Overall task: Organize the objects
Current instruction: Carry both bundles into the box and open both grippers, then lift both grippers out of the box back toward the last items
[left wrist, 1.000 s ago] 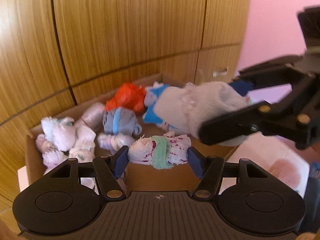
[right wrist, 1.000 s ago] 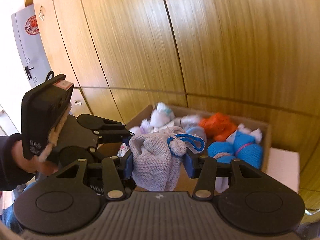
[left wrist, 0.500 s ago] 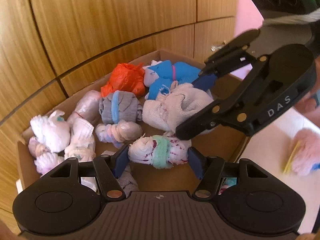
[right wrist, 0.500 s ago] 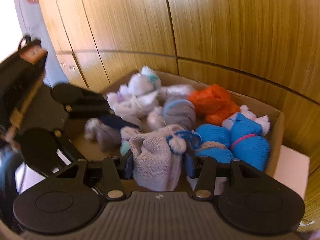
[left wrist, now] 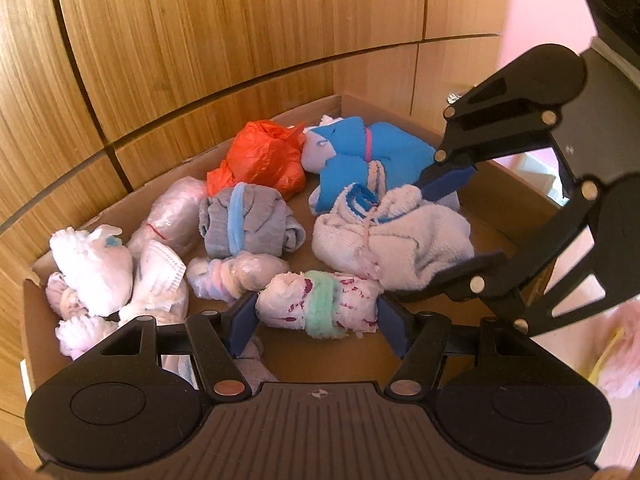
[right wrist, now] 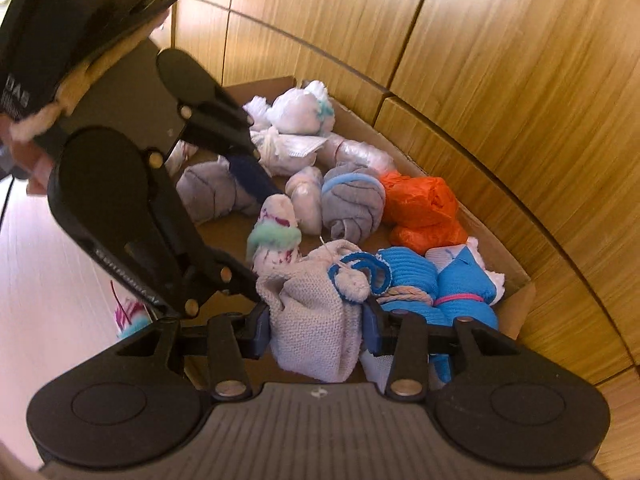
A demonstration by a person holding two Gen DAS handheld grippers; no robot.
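1. Left wrist view: the left tool [left wrist: 316,322] grips a white, pink-flecked sock roll with a green band [left wrist: 318,307] crosswise between its pads, low over the cardboard box [left wrist: 508,178] of bundles. To its right, the right tool [left wrist: 452,228] holds a pale knitted bundle [left wrist: 390,238].
2. Right wrist view: the right tool [right wrist: 316,326], jaws closing, pinches the pale knitted bundle [right wrist: 316,320] beside the blue rolls [right wrist: 436,288].

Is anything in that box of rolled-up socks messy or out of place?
Mostly tidy bundles in the cardboard box. One oddity: the pale knitted sock bundle has its blue band slipping loose at one end. An orange plastic bag sits crumpled among the bundles.
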